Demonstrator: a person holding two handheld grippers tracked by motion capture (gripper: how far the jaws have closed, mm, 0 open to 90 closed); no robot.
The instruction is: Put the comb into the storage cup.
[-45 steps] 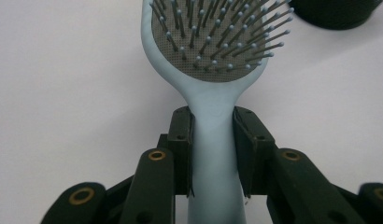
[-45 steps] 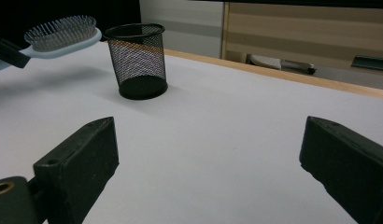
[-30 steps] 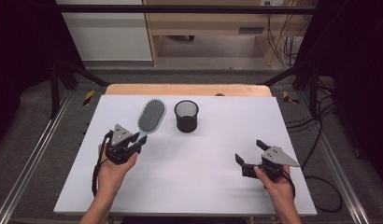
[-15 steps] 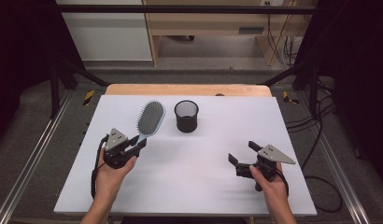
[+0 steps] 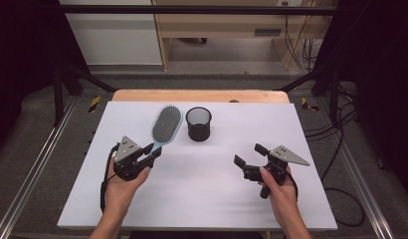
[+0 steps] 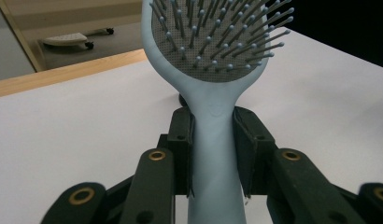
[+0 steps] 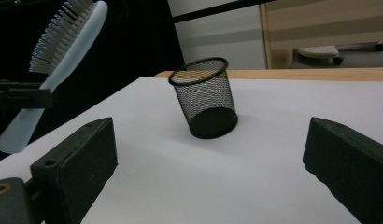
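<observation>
The left gripper [image 5: 151,151] is clamping the handle of the brush [image 5: 165,125], holding it lifted with bristles facing up, beside the mesh cup [image 5: 198,123]. The right gripper [image 5: 248,156] is hovering with jaws wide apart, holding nothing, facing the cup. The step in hand is probably carrying the brush to the cup; next, the handle needs tipping down over the rim. The white table [image 5: 202,199] is offering ample open room, with edges well apart.

Count on the counter [image 5: 202,199]: one pale blue hairbrush [image 5: 165,125], bristles up; one black mesh pen cup [image 5: 198,123]. Handheld tools: two, namely one left gripper [image 5: 151,152] and one right gripper [image 5: 249,154]. Person's hands in frame: two
</observation>
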